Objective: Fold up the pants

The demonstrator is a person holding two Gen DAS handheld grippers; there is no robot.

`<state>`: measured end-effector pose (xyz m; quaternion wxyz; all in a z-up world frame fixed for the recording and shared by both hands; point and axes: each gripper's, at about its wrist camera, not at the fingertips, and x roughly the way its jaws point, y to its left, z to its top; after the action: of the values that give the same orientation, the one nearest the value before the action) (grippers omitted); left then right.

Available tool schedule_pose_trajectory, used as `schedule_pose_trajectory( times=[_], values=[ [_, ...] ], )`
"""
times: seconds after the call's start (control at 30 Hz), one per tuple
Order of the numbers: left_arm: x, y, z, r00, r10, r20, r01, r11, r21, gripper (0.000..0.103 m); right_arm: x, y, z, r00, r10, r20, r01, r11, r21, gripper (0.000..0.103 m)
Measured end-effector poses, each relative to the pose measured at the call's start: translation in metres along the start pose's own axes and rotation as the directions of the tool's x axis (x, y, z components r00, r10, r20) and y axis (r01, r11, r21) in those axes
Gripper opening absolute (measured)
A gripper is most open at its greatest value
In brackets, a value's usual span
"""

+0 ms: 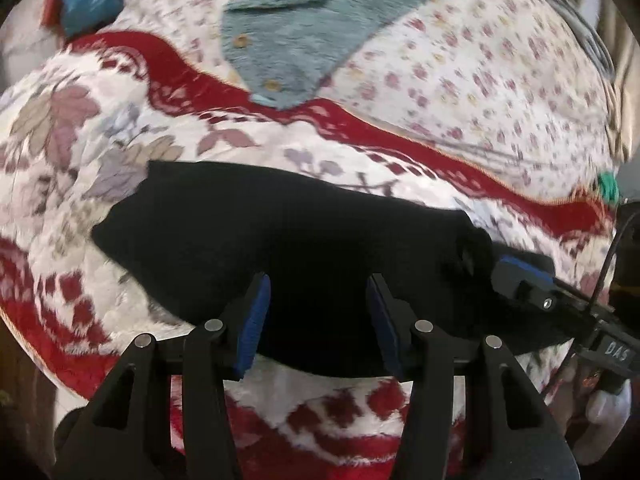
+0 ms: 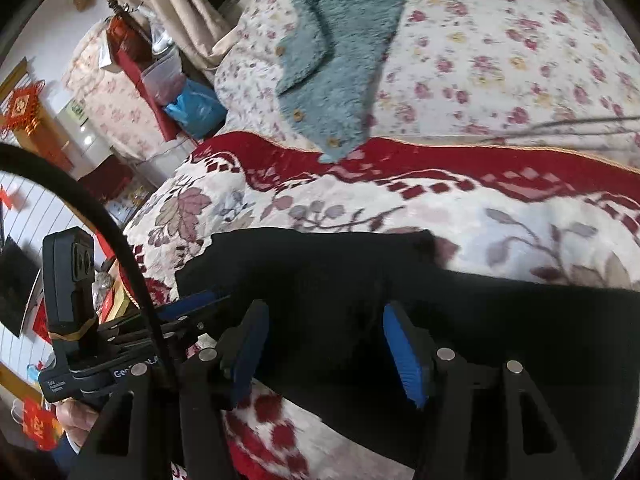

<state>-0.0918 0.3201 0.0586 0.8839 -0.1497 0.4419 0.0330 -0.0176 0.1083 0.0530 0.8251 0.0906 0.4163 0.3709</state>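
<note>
Black pants (image 1: 288,248) look folded already, left gripper (image 1: 318,320) and right gripper (image 2: 324,350) parted, empty, teal cardigan (image 1: 296,36) untouched at 12 o'clock.

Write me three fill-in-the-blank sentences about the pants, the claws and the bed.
1. The pants lying on the blanket are ____ in colour.
2. Neither the left claw nor the right claw grips cloth; both stand ____.
3. The fuzzy garment farther up the bed has ____ along its edge.

Missing words: black; open; buttons
</note>
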Motion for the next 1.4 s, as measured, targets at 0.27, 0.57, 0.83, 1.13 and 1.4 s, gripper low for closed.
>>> schedule_pose_trajectory(
  times=[0.27, 0.57, 0.83, 1.13, 1.4],
  values=[
    [-0.009, 0.033, -0.004, 0.998, -0.058, 0.023, 0.061, 0.991, -0.116, 0.049, 0.010, 0.007, 0.004, 1.000, -0.008, -0.010, 0.008, 1.000, -0.020, 0.058],
    [-0.029, 0.078, -0.018, 0.986, -0.126, 0.110, 0.155, 0.933, -0.324, 0.074, 0.041, 0.026, 0.023, 0.997, 0.064, -0.044, -0.068, 0.993, -0.094, 0.068],
    [-0.020, 0.099, -0.018, 0.990, -0.116, 0.078, 0.138, 0.908, -0.395, 0.074, 0.094, 0.039, 0.051, 0.984, 0.153, -0.094, -0.162, 0.981, -0.105, 0.070],
    [0.003, 0.107, -0.015, 0.994, -0.107, 0.031, 0.110, 0.901, -0.420, 0.074, 0.148, 0.072, 0.086, 0.965, 0.167, -0.204, -0.214, 0.947, -0.241, 0.070],
    [0.020, 0.109, -0.012, 0.992, -0.119, 0.034, 0.122, 0.894, -0.432, 0.074, 0.198, 0.096, 0.098, 0.938, 0.149, -0.313, -0.256, 0.907, -0.334, 0.070]
  ],
)
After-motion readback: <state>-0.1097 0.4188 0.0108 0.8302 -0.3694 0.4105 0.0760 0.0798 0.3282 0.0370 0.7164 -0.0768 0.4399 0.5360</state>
